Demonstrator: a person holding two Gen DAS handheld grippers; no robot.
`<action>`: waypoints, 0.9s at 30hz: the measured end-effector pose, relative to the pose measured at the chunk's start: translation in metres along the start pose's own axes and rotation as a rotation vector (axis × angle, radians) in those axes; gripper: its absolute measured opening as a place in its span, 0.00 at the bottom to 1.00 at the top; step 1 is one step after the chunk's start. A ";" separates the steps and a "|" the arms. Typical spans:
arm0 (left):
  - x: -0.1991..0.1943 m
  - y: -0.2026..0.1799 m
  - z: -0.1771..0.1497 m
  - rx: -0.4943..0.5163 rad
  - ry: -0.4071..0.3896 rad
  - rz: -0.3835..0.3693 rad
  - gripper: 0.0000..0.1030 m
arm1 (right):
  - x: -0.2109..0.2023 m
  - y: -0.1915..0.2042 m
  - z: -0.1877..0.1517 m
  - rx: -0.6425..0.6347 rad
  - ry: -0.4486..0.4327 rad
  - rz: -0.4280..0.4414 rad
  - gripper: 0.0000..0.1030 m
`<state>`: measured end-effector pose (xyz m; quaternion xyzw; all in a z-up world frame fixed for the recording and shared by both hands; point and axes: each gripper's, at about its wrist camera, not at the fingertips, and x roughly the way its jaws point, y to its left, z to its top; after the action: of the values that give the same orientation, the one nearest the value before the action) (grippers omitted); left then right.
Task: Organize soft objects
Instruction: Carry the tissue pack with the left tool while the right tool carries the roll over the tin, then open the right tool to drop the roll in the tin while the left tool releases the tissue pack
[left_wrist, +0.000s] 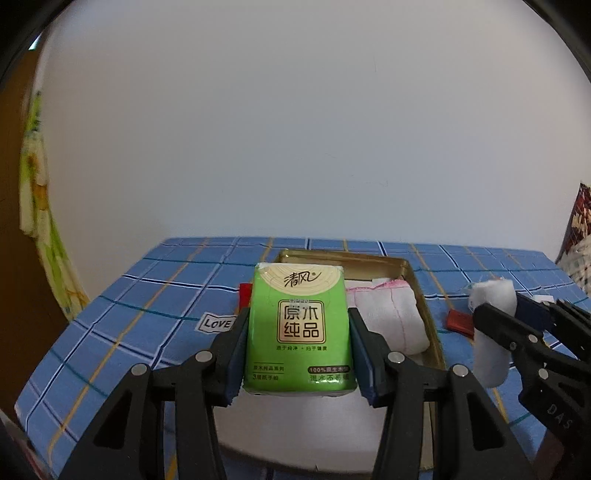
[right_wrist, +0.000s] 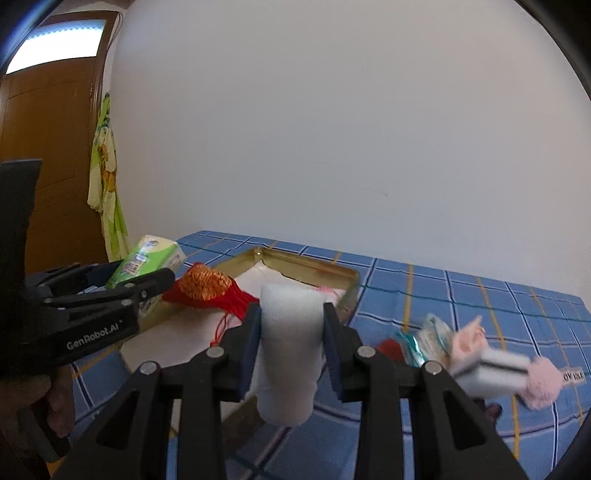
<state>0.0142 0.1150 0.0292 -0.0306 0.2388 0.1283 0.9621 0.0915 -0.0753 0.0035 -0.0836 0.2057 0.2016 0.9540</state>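
My left gripper (left_wrist: 298, 332) is shut on a green tissue pack (left_wrist: 299, 328) and holds it above the near end of a gold tin box (left_wrist: 421, 291). A folded white cloth with pink stitching (left_wrist: 391, 317) lies in the box. My right gripper (right_wrist: 291, 328) is shut on a white cotton roll (right_wrist: 290, 350), held above the blue checked tablecloth (right_wrist: 461, 295). The roll (left_wrist: 491, 328) and right gripper also show at the right of the left wrist view. The left gripper (right_wrist: 147, 284) with the pack (right_wrist: 147, 258) shows at the left of the right wrist view.
A red and gold tasselled pouch (right_wrist: 207, 288) lies by the box (right_wrist: 332, 275). To the right lie a small teal packet (right_wrist: 432, 339), a pink fluffy item (right_wrist: 539, 384) and a red piece (right_wrist: 389, 349). A white wall stands behind the table.
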 end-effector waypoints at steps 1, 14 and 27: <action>0.006 0.002 0.003 0.001 0.014 0.000 0.50 | 0.007 -0.001 0.004 0.005 0.009 0.005 0.32; 0.084 0.009 0.037 0.012 0.227 -0.034 0.50 | 0.066 -0.011 0.018 0.042 0.093 0.021 0.32; 0.120 0.002 0.034 0.062 0.403 -0.065 0.68 | 0.075 -0.018 0.017 0.072 0.066 0.058 0.80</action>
<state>0.1315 0.1492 0.0031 -0.0335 0.4291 0.0812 0.8990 0.1676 -0.0611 -0.0118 -0.0497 0.2463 0.2189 0.9428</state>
